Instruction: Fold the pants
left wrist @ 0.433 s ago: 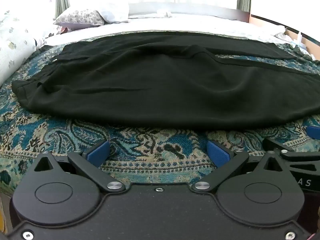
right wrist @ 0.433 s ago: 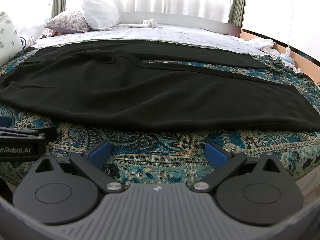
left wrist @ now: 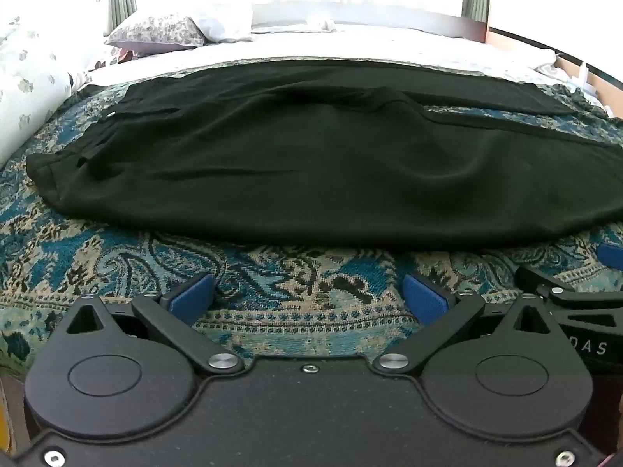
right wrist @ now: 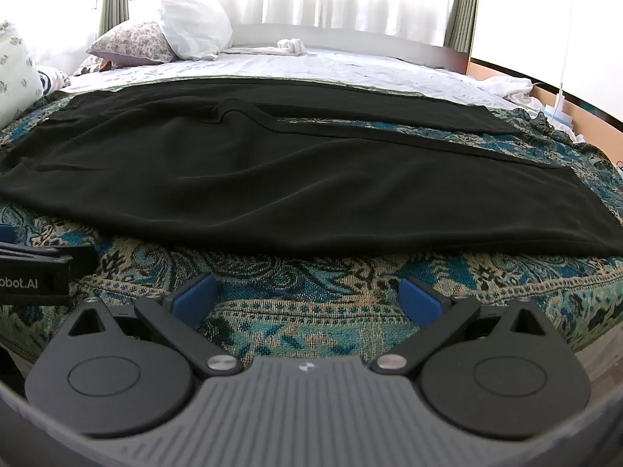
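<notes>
The pants (left wrist: 319, 171) are seen spread flat on the patterned bedspread (left wrist: 272, 284), just ahead of both tongs and untouched. Since the earlier frames hardly anything has shifted. The left gripper (left wrist: 309, 297) and right gripper (right wrist: 307, 297) are held wide apart, empty, so folding is judged unstarted. The waistband end is cut off in the right view.

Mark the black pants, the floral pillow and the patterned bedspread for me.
black pants (right wrist: 311, 183): right wrist view, middle of the near leg.
floral pillow (right wrist: 130, 43): right wrist view, its printed face.
patterned bedspread (left wrist: 272, 272): left wrist view, bare patch before the pants.
</notes>
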{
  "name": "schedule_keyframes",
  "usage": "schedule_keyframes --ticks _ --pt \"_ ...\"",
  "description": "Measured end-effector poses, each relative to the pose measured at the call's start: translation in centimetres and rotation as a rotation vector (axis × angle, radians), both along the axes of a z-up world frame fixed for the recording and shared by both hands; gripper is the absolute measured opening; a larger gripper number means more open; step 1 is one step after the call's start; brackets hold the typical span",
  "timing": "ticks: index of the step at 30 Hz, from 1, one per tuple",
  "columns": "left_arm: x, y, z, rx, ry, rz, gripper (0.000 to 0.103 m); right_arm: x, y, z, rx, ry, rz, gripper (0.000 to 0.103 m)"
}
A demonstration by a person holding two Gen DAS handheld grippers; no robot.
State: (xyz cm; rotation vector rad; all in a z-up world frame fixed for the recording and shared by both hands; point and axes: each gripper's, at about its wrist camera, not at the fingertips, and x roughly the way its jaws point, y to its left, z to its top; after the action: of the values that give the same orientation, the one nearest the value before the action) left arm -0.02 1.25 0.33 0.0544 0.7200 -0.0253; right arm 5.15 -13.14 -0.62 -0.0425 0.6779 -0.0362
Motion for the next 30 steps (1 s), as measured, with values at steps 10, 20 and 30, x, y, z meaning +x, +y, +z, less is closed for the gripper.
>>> schedule_keyframes --ticks 10,20,30 --pt "0.11 0.05 0.23 -0.006 0.007 0.004 0.103 -0.13 0.32 -0.29 -0.003 -0.001 0.000 0.103" --pt "0.10 0.05 0.23 -0.006 0.007 0.004 0.103 -0.27 0.62 -0.51 -0.003 -0.002 0.000 0.103" --pt "0.14 0.11 0.28 -0.006 0.007 0.004 0.103 -0.28 0.63 -0.50 -0.004 -0.002 0.000 0.103"
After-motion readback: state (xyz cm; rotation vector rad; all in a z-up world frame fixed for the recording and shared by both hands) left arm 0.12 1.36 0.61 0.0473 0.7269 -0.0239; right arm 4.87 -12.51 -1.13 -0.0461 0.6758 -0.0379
